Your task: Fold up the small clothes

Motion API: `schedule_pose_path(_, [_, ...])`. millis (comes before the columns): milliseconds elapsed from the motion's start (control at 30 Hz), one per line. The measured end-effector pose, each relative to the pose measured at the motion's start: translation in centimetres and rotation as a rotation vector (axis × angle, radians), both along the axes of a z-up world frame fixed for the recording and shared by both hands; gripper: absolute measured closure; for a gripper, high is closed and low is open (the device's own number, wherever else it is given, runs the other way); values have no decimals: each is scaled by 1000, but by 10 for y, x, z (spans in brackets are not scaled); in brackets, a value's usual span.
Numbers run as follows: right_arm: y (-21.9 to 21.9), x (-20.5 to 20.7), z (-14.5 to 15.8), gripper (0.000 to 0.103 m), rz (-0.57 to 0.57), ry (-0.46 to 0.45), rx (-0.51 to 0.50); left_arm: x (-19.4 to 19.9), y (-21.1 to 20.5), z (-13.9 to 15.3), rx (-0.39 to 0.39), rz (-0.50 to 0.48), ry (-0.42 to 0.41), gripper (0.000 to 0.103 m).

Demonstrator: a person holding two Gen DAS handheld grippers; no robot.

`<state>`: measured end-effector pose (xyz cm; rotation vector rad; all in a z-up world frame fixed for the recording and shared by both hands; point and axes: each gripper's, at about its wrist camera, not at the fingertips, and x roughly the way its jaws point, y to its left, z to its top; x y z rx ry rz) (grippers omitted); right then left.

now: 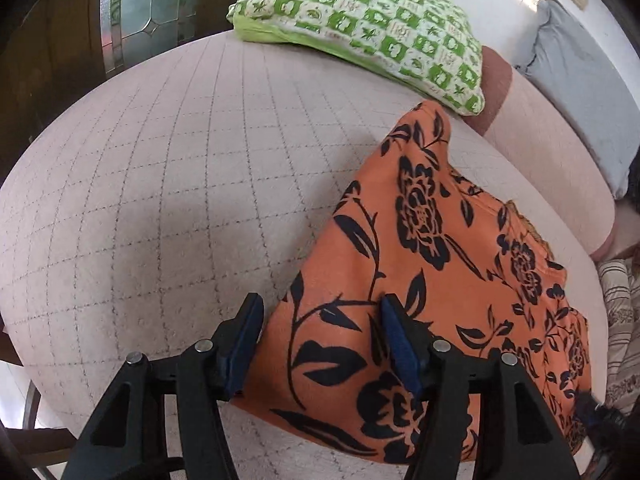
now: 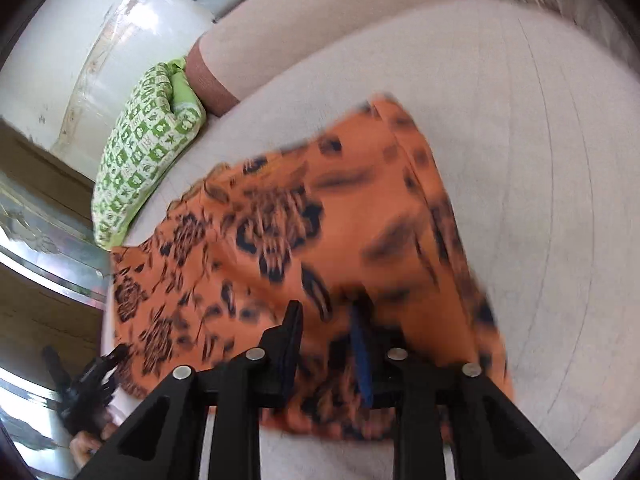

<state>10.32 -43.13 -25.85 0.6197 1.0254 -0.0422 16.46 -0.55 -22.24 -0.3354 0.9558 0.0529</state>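
The bed (image 1: 168, 184) takes up most of both views: a pale quilted cover stitched in a square grid, with a pinkish bolster (image 1: 532, 148) along its far side against a white wall. A grey cushion (image 1: 576, 80) rests behind the bolster. A green-and-white patterned pillow (image 1: 360, 28) lies at the far end of the bed, one corner just beside the garment.

The orange floral garment (image 1: 420, 260) — orange cloth printed with dark flowers and leaves — lies flat on the bed cover, to the right of centre in the left wrist view and centred in the right wrist view (image 2: 328, 220). One long edge appears folded over on the right side, though motion blur in the right wrist view makes the layering uncertain.

The left hand-held gripper (image 1: 320, 344) is released: its blue-padded fingers (image 1: 400, 344) stand well apart above the near left corner of the garment, with cloth showing between them but neither pad pressing on it.

The right hand-held gripper (image 2: 328, 344) stands over the near edge of the garment with a narrower gap between its jaws — whether the pads pinch the cloth cannot be told from the blurred frame
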Motion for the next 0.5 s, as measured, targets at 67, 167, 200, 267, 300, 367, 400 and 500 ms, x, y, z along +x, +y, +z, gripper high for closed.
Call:
schedule_pose_path(67, [3,18,9,74,7,-12,21,1,-2,0,22,5,-7,40])
schedule_pose_path(167, [24,45,24,74,64,-61,47,8,-15,-2,89,-14,-12,40])
schedule_pose_path(200, [34,56,23,74,90,-54,38,11,-16,-4,95,-15,-2,40])
schedule_pose_path(267, [52,82,3,74,142,29,22,12,-11,-7,77,-13,13,40])
schedule_pose_path(300, [58,96,-11,74,149,82,0,13,-10,-8,72,-11,20,40])
schedule_pose_path(367, [56,115,-23,78,121,69,-27,11,-9,-8,84,-17,23,37])
schedule_pose_path(400, [55,124,-21,78,111,40,-61,11,-9,-10,92,-20,23,37])
schedule_pose_path(500, [51,156,-22,78,70,46,-153,14,-10,-12,99,-23,33,37])
